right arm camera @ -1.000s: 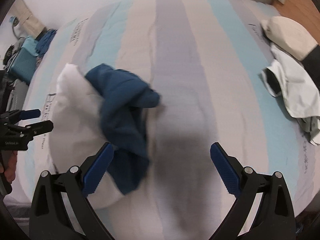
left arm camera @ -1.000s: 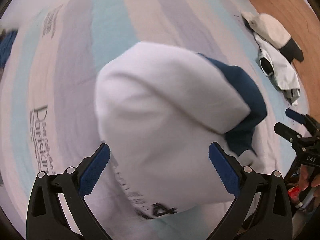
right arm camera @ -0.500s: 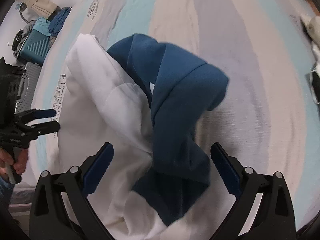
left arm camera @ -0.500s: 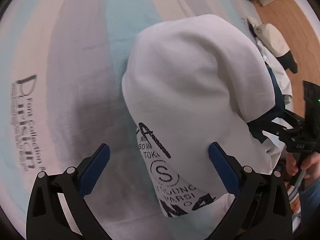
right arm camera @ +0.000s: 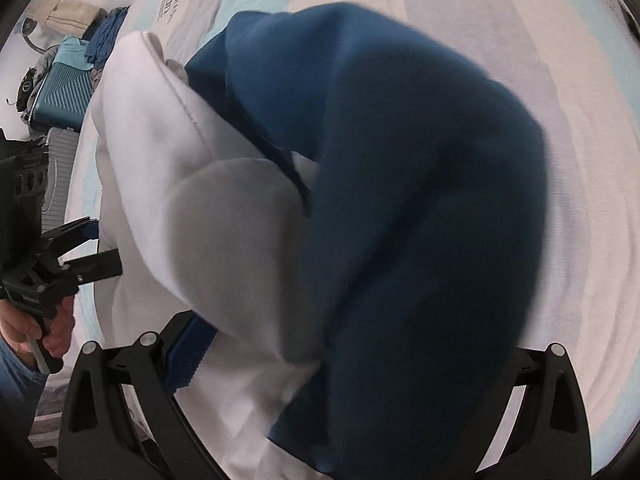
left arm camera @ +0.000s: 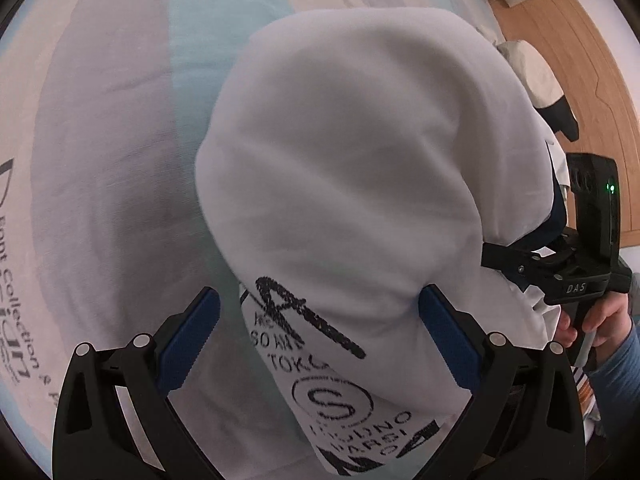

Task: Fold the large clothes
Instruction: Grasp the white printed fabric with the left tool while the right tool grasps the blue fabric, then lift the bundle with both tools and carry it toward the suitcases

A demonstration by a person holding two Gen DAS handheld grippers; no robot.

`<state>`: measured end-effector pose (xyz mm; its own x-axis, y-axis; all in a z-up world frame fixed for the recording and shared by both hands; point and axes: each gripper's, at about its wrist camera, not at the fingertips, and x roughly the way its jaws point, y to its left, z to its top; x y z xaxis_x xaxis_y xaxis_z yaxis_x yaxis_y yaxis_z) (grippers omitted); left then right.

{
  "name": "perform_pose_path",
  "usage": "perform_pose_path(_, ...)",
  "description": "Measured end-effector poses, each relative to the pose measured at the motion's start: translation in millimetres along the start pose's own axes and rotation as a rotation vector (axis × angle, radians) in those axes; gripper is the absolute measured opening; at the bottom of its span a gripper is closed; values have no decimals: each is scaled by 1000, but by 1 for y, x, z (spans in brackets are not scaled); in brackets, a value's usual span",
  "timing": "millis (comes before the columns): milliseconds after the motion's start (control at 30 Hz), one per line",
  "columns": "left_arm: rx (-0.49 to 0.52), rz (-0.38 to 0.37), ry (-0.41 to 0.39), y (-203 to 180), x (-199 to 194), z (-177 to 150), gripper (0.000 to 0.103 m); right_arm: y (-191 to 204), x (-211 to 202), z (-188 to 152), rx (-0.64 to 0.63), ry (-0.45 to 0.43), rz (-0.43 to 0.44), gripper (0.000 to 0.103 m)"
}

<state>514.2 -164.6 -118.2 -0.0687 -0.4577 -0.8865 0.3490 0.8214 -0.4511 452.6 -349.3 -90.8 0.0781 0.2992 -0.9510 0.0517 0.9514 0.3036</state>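
Note:
A large white and navy garment with black print lies bunched on the striped bed. Its white part (left arm camera: 360, 152) fills the left wrist view; its navy part (right arm camera: 420, 200) fills the right wrist view beside white folds (right arm camera: 224, 232). My left gripper (left arm camera: 320, 336) is open, its jaws wide around the printed white cloth, the right pad touching it. My right gripper (right arm camera: 340, 360) is open with cloth between its jaws; its right pad is hidden under the navy fabric. Each gripper shows in the other's view: the right (left arm camera: 560, 264) and the left (right arm camera: 60, 256).
The striped bedsheet (left arm camera: 100, 140) with printed lettering surrounds the garment. More clothes (left arm camera: 532, 76) lie at the bed's far right by a wooden floor (left arm camera: 592, 60). A teal suitcase (right arm camera: 60, 96) with clothes on it stands left of the bed.
Both grippers have moved in closer to the garment, which now fills each view. The right gripper has come up against the cloth's right side. Both stay open.

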Motion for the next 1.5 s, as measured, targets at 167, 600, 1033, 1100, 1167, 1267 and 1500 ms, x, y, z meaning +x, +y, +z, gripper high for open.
perform_pose_path(167, 3, -45, 28, 2, 20, 5, 98, 0, 15, 5, -3, 26, 11, 94)
perform_pose_path(600, -16, -90, 56, -8, 53, 1, 90, -4, 44, -4, 51, 57, 37, 77)
perform_pose_path(1033, 23, -56, -29, -26, 20, -18, 51, 11, 13, -3, 36, -36, 78, 22)
perform_pose_path(1100, 30, -53, -43, -26, 13, -18, 48, 14, 7, -3, 41, -54, 86, 20)
perform_pose_path(1167, 42, -54, -59, -26, 5, -20, 46, 17, 1, -3, 38, -71, 95, 19)
perform_pose_path(1267, 62, -58, -84, -27, -14, -27, 45, 25, -15, -5, 25, -103, 106, 19)
perform_pose_path(1500, 98, -58, -140, -32, -50, -24, 44, 58, -38, -7, -38, -170, 94, 19)
